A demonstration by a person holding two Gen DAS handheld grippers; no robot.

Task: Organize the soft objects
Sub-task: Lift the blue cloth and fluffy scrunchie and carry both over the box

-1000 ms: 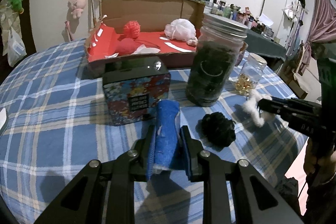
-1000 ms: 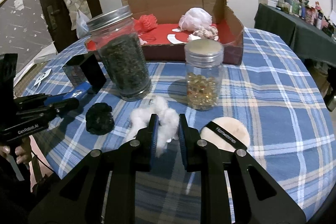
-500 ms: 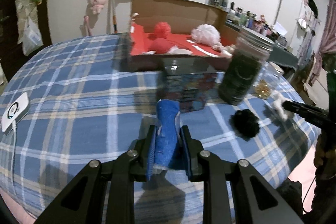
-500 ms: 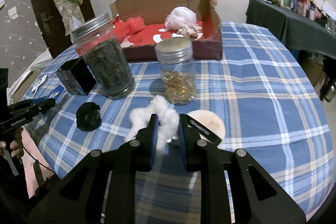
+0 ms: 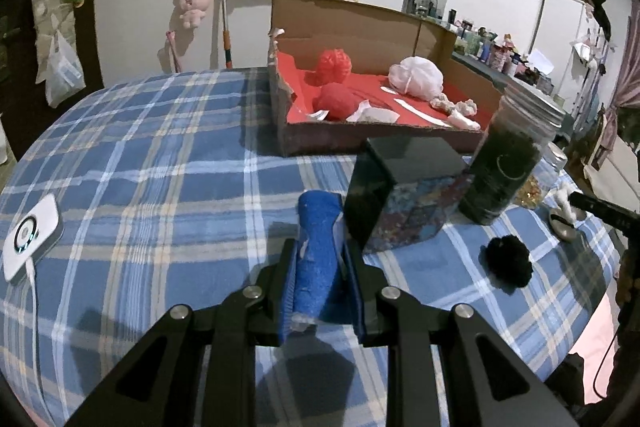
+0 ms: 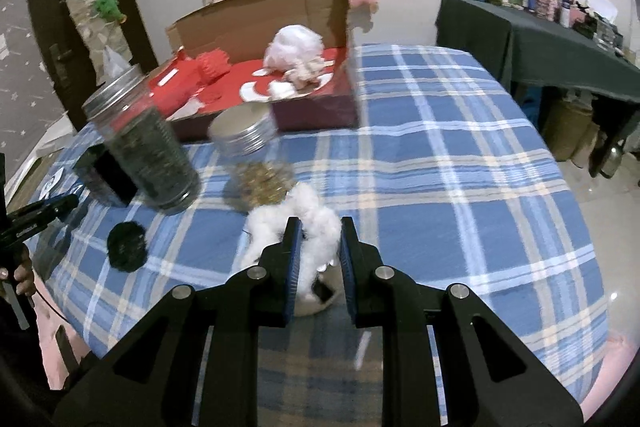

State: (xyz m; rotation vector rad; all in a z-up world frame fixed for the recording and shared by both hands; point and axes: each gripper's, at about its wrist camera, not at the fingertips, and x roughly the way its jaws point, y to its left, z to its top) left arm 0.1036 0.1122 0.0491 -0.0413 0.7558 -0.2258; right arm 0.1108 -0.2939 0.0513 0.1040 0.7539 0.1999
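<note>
Left gripper (image 5: pixel 320 267) clamped on blue cloth roll (image 5: pixel 314 247), right gripper (image 6: pixel 316 251) on white fluff (image 6: pixel 304 227); both lifted since a second ago, cardboard box (image 5: pixel 360 139) ahead, ready for drop-off.

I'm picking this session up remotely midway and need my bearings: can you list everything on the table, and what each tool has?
Cardboard box: 1, brown with red lining, far side of table.
Red soft balls: 2, inside box, left part.
White puff: 1, inside box, right part.
Tall jar: 1, dark contents, metal lid, in front of box.
Small jar: 1, golden contents, right of tall jar.
Tin: 1, dark with patterned side, left of tall jar.
Black pom-pom: 1, near table edge.
White device: 1, left table edge, cabled.
Left tool: shut on blue towel roll.
Right tool: shut on white fluff.
</note>
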